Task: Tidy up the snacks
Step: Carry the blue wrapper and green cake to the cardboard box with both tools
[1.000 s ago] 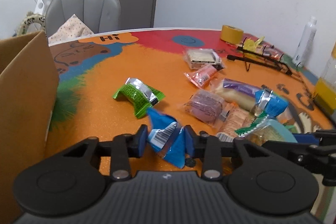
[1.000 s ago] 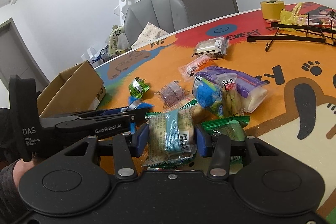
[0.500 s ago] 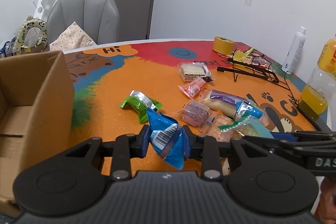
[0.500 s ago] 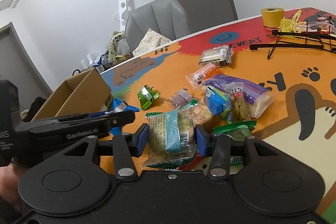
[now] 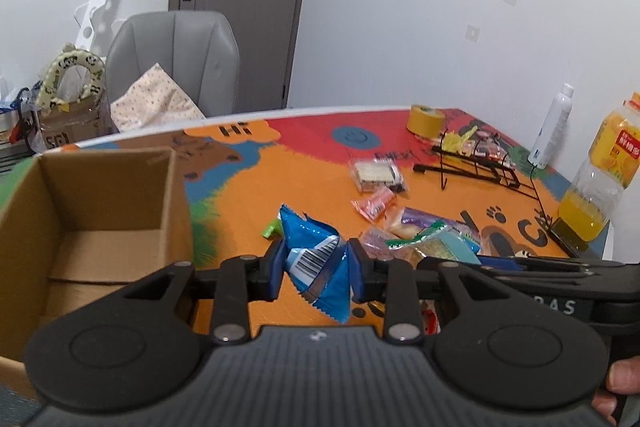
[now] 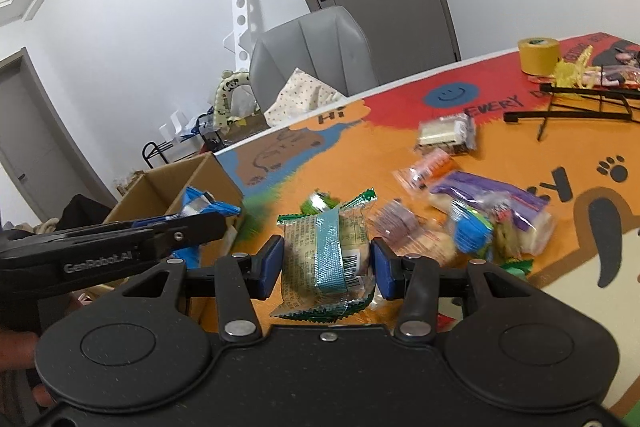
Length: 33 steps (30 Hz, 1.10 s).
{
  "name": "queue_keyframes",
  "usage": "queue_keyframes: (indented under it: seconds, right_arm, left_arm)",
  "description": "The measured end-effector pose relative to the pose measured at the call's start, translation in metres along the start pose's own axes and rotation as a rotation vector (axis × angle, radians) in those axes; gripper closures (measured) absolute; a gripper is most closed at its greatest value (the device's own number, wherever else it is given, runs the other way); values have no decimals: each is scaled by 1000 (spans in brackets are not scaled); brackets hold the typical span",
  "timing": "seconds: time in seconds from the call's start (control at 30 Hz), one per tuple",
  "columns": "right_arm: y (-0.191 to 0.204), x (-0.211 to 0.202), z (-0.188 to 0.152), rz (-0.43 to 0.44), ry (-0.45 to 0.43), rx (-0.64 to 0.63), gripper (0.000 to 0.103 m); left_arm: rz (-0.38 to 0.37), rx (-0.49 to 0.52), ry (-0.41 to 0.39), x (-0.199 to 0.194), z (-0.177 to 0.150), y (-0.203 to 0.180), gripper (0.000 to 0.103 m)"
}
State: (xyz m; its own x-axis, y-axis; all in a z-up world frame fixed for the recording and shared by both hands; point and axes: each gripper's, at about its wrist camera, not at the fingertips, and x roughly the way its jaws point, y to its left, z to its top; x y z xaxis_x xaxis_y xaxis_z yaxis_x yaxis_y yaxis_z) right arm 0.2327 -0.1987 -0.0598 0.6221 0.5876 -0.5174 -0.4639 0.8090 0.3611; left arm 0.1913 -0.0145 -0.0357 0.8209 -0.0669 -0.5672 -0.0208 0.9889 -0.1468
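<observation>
Left wrist view shows me my left gripper (image 5: 316, 269) pinching a blue snack packet (image 5: 316, 263) between its blue pads, held in the air above the tabletop (image 5: 248, 203) just beside the open cardboard box (image 5: 100, 211). The part of the box floor I can see looks bare, so I judge that little or nothing has been packed yet.

In the right wrist view my right gripper (image 6: 326, 267) is clamped on a green-edged cracker packet (image 6: 324, 259) with a pale blue band, also lifted clear of the surface. The left gripper and its packet show there too, close to the near wall of the box.

Most of the work seems left. A loose heap remains in the middle of the tabletop: a purple bread bag (image 6: 492, 207), a pink wafer packet (image 6: 426, 169), a clear-wrapped biscuit pack (image 6: 446, 131), a small green packet (image 6: 316, 201) and others, partly blurred. As I read it, two packets are on their way and the heap awaits sorting.
</observation>
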Motion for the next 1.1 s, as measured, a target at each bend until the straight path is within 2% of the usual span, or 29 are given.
queue_keyframes:
  seconds: [0.57,1.1]
  right_arm:
    - [63,11,23,43,-17,-79,58]
    - [115,45,35,106,0,-127,58]
  left_arm:
    - [52,-36,-48,-38,17,51,71]
    - [120,-98,-42,-43,26,119,71]
